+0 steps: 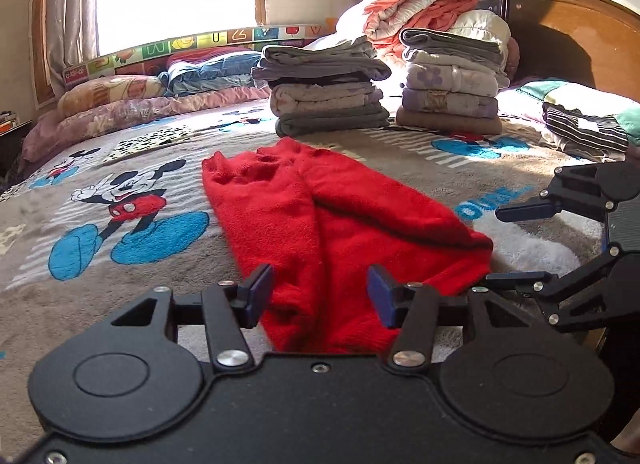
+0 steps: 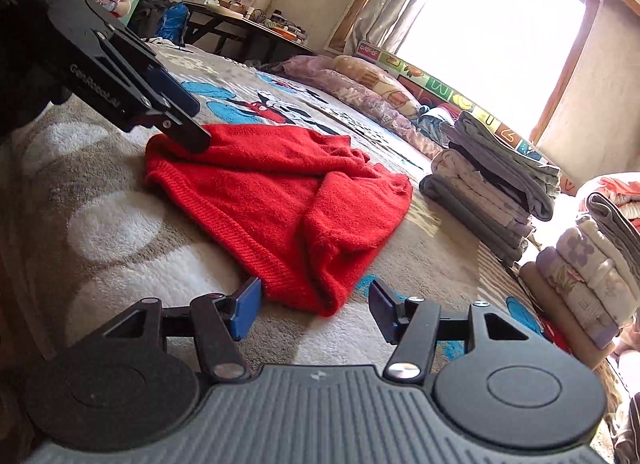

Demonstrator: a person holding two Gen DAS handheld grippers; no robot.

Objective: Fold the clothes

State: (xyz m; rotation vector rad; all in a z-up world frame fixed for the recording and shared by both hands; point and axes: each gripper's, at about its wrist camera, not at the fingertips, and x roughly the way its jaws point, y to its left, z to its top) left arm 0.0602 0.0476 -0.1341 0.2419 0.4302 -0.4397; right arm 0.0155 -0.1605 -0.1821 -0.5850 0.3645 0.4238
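One hand-held gripper [image 2: 182, 120] reads "GenRobot.AI" — beside red sweater [image 2: 280, 200].

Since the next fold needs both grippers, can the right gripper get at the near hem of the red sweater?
Probably yes: the right gripper is open, the red sweater hem lies just ahead between its fingers, and nothing lies between them on the blanket.
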